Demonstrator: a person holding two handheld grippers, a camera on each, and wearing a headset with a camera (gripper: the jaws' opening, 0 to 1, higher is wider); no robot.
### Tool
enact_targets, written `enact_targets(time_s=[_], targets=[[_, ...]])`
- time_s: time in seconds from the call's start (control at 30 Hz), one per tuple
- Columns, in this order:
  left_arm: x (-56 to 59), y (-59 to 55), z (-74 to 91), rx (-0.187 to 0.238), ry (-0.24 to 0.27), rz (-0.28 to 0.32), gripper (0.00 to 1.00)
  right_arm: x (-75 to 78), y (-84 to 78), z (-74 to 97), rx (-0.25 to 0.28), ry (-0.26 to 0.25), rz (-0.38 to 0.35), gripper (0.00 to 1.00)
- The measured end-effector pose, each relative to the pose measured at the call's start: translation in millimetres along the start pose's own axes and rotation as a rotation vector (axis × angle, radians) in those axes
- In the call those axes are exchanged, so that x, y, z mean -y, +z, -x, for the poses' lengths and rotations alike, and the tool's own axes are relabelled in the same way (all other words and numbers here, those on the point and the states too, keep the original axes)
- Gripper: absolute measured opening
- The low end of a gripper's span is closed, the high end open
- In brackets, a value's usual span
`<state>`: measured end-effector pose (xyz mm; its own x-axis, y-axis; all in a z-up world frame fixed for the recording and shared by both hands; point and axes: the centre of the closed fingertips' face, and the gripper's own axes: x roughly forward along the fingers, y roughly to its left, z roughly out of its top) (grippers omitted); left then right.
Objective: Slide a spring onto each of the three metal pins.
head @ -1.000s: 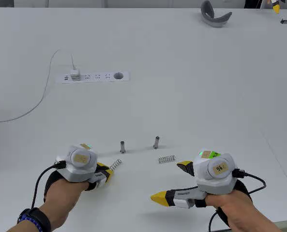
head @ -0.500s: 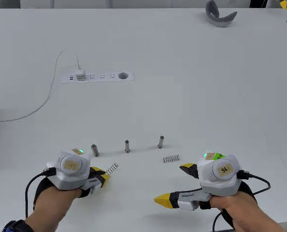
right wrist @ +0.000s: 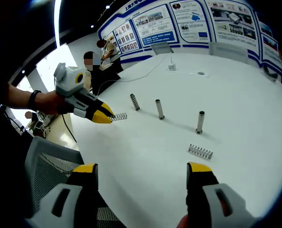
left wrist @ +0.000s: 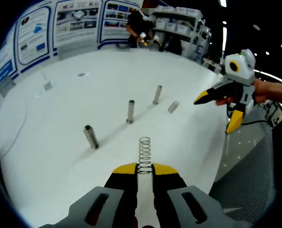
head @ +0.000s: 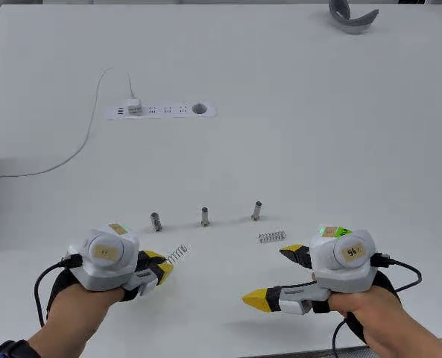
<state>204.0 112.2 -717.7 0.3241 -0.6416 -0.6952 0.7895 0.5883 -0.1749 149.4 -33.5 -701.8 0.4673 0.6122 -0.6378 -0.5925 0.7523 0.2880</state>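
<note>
Near the pins [head: 205, 216] | left gripper [head: 161, 268] pinches a spring [head: 177, 254]; right gripper [head: 270, 276] gapes wide

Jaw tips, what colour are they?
Yellow tips on the right gripper; best in right gripper view.

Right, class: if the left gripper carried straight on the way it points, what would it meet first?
Probably the middle pin: the spring held in the left gripper points almost at it, though depth is unclear.
</note>
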Motion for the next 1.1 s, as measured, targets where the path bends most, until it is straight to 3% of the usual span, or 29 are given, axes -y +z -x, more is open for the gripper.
enact_targets(time_s=[0.47, 0.8, 1.1], targets=[[21.8, 17.0, 14.1, 0.029, -0.034, -0.057, 0.11, -5.7, 15.5, -1.9, 0.05, 0.035, -0.04, 0.73], [40.1, 30.4, 11.0, 0.045, -0.071, -0.1, 0.11, -10.3, 24.3, -3.3, 0.077, 0.064, -0.061, 0.69], [63.4, 34.6, 4.9, 0.041, -0.115, -0.132, 0.11, -12.5, 28.6, -3.1, 0.097, 0.09, -0.088, 0.66]])
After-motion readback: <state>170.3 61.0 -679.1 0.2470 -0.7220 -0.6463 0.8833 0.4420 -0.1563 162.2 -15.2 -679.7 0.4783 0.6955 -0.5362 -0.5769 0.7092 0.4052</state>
